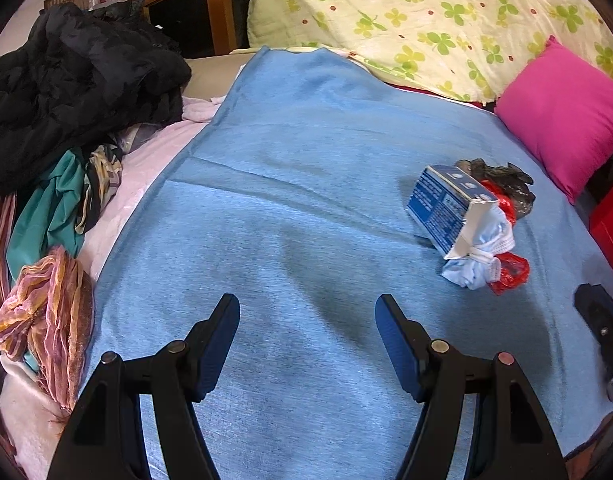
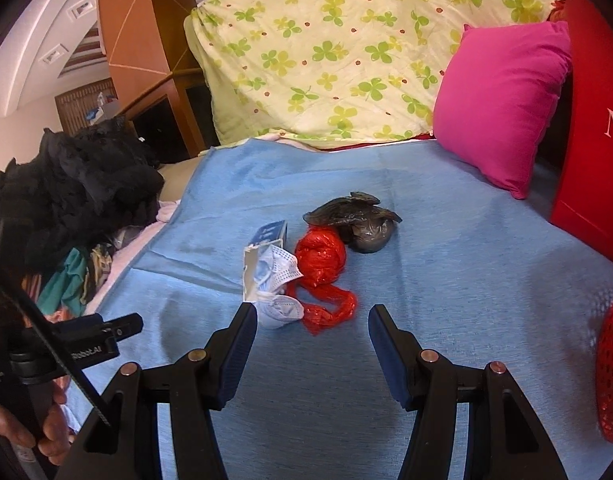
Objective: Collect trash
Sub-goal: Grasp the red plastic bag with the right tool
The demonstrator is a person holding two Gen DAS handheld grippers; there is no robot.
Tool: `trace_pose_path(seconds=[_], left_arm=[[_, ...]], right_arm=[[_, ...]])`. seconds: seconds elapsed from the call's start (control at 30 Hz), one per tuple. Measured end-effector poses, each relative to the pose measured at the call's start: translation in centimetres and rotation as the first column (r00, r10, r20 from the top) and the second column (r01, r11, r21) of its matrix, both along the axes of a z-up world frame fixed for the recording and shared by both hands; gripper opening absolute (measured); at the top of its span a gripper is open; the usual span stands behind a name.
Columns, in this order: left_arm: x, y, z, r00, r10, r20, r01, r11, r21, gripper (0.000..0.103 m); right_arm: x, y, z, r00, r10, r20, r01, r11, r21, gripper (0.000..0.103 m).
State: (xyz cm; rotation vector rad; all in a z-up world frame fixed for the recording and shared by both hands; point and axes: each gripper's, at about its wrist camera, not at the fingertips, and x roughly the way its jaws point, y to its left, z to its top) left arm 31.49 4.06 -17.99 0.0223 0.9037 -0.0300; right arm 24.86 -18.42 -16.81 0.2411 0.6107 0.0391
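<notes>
Both grippers wide open, empty — right gripper just short of red plastic bag; left gripper has blue carton ahead-right, well apart.

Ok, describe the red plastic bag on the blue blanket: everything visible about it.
The red plastic bag is thin, glossy film, crumpled into a ball with a twisted tail trailing toward the camera. It lies on the blue blanket, touching the face masks on its left and the dark plastic bag behind. No fingers touch it.
</notes>
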Motion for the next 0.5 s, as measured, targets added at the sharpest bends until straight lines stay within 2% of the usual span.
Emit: trace_pose_path(seconds=[0.3,0.5], left_arm=[[0.5,-0.5,-0.7,1.0,0.008,-0.018,-0.008,1.0,0.02,0.071],[0.5,-2.2,-1.5,0.999,-0.026,-0.038,0.027,0.999,0.047,0.071]], right_arm=[[0.9,-2.5,0.5,1.0,-0.007,0.011,0.006,0.992,0.124,0.062],[3.5,-4.2,-0.8,0.999,0.009,-0.039,0.001,0.97,0.243,0.062]])
